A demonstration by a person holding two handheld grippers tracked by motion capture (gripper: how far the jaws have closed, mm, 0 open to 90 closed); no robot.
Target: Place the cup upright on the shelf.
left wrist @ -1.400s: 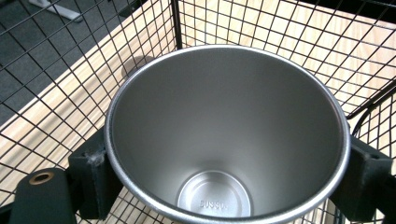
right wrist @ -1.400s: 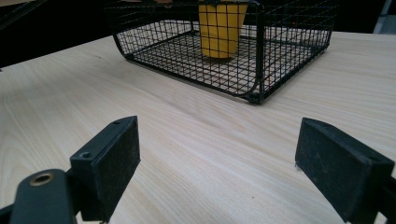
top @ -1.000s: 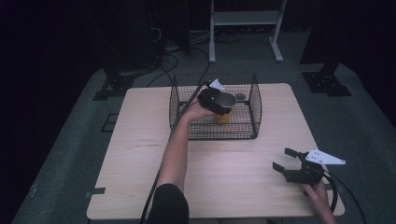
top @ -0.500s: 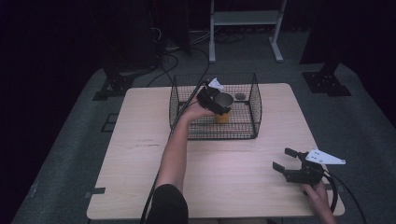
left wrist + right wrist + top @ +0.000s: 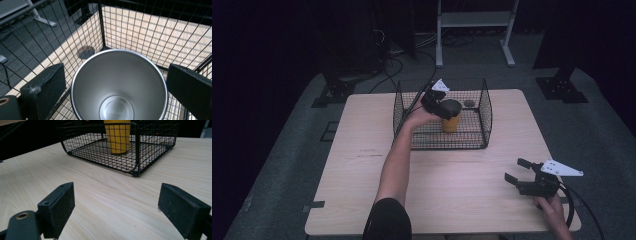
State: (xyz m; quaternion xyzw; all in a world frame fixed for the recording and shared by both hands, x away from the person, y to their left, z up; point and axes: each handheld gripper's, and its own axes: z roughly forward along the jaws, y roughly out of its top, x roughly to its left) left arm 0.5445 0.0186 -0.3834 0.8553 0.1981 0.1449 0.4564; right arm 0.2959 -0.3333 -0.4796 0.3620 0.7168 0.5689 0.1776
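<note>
Yellow cup (image 5: pixel 450 121) sits upright inside the wire basket (image 5: pixel 484 115). Left gripper (image 5: pixel 117 87) hovers spread around its rim, probably not touching; next it either closes or lifts away. Right gripper (image 5: pixel 524 174) rests wide open, empty.

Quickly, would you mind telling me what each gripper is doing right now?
Left gripper: open, jaws either side of the yellow steel cup in the black wire basket, not clamped.
Right gripper: open, empty.
</note>
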